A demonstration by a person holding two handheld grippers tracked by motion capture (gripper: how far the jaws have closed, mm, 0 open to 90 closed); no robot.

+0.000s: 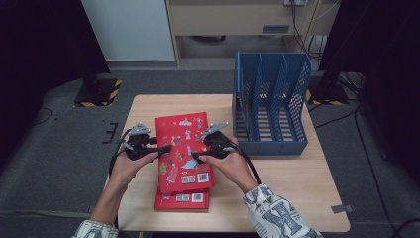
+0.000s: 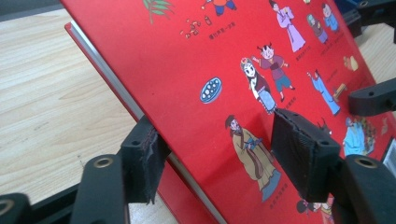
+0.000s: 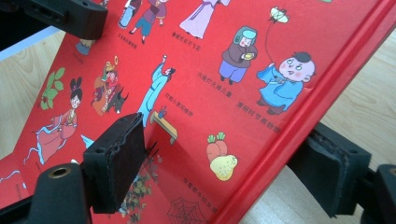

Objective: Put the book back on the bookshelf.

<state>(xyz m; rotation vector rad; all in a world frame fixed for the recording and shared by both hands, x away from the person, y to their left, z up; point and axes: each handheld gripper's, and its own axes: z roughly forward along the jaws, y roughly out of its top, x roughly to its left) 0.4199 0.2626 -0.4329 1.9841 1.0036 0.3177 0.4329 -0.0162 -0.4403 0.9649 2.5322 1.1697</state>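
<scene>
My left gripper (image 2: 224, 158) sits right up against the lens in the left gripper view, its two black pads straddling the page edge of the top red book (image 2: 196, 70) — one pad under the book, the other over the printed cover, next to a robed cartoon figure. The pads stand a little apart from the cover there, so I cannot tell whether they press it or only bracket it. My right gripper (image 3: 224, 163) does the same from the other side: in the right gripper view one pad lies over the cover beside a small carrot-and-pear drawing, the other sits under the spine edge, and I cannot tell whether it clamps either.

From the high view, I have both grippers (image 1: 163, 148) (image 1: 195, 155) at the middle of that book, left on its left edge and right on its right edge. The book is tilted, raised off the wooden table (image 1: 287, 198), and it lies over a second red book (image 1: 181, 201) whose near end pokes out beneath it — flat on the table. A blue file rack (image 1: 271, 106) stands at the table's far right, just beyond my right gripper, with its slots open to the top.
</scene>
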